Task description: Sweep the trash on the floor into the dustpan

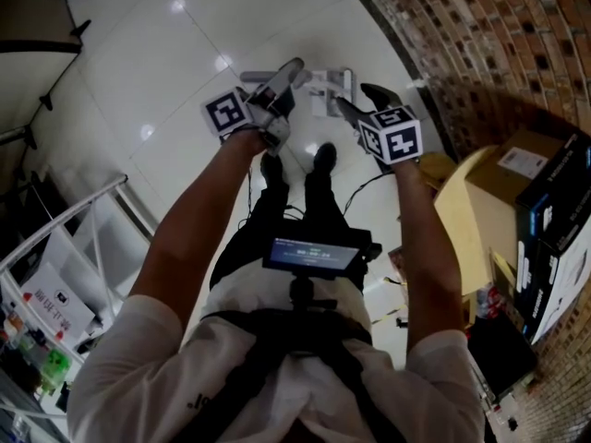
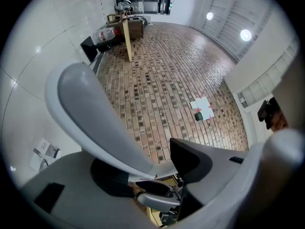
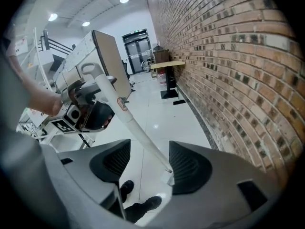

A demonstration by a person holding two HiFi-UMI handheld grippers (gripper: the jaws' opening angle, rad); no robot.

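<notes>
My left gripper (image 1: 275,100) is shut on the grey grip (image 2: 95,113) of a long white pole (image 3: 136,128), which juts up past its jaws. In the right gripper view the pole slants down from the left gripper (image 3: 88,113) to a white end piece (image 3: 170,175), which shows in the gap of my right gripper (image 3: 147,165). My right gripper (image 1: 360,101) is open and holds nothing. On the floor between the two grippers lies a white and grey tool head (image 1: 329,90). A scrap of paper (image 2: 45,151) lies on the white floor.
A brick wall (image 1: 480,35) runs along the right, with a white sheet and a small black box (image 2: 202,109) stuck on it. Cardboard boxes (image 1: 512,169) and black cartons (image 1: 554,238) stand at the right, a metal rack (image 1: 83,220) at the left. The person's shoes (image 1: 323,157) are just below the grippers.
</notes>
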